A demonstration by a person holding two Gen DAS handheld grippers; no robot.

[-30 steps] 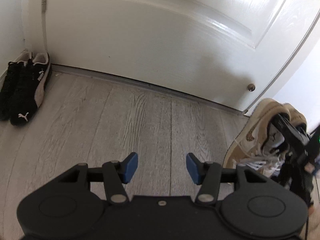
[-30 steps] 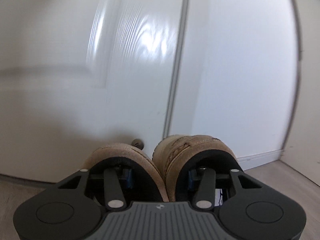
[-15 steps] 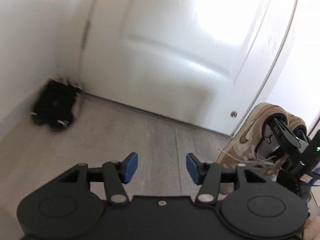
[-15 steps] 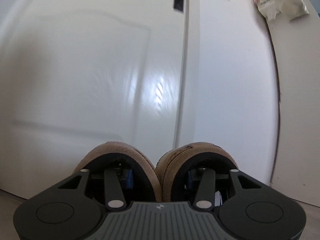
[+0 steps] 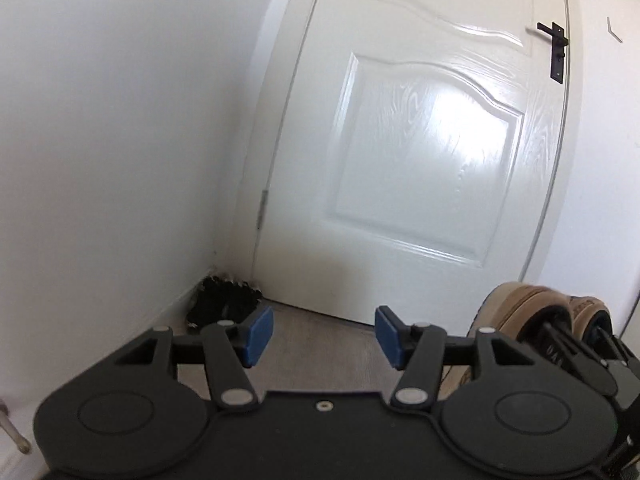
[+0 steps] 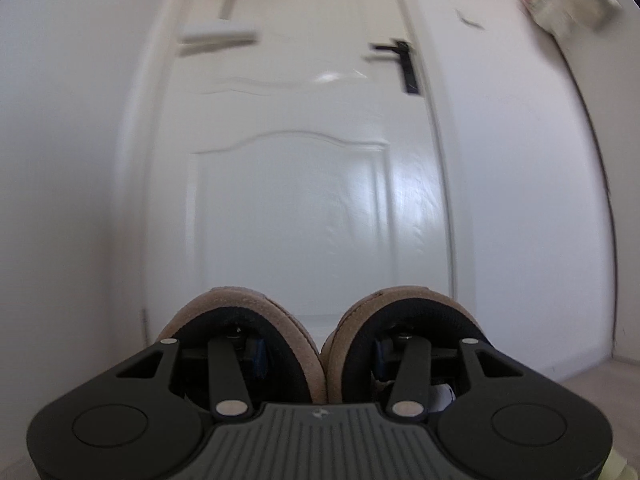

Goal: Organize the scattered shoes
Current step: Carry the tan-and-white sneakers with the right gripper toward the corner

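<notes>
A white panelled door (image 5: pixel 424 152) filled the middle of both views, with white wall (image 5: pixel 120 120) to its left and pale wood-look floor (image 5: pixel 320 340) along the bottom. A black door handle (image 5: pixel 554 52) sat at the upper right of my left view. In the corner where wall met door, at the lower left of that view, a pair of black shoes (image 5: pixel 224 300) lay on the floor against the skirting. My right tongs (image 6: pixel 318 354) pointed level at the door and carried the pair of tan sneakers (image 6: pixel 280 320) off the floor: one finger reached into each collar, pinching the two inner sides together between them, so both heel openings faced the camera side by side at the bottom centre. The same sneakers showed at the lower right of my left view, with the right tongs' black fingers in them. My left tongs (image 5: pixel 324 336) tipped slightly down toward the floor, their blue pads (image 5: pixel 258 334) spreading apart with nothing between them, only bare floor beyond.
</notes>
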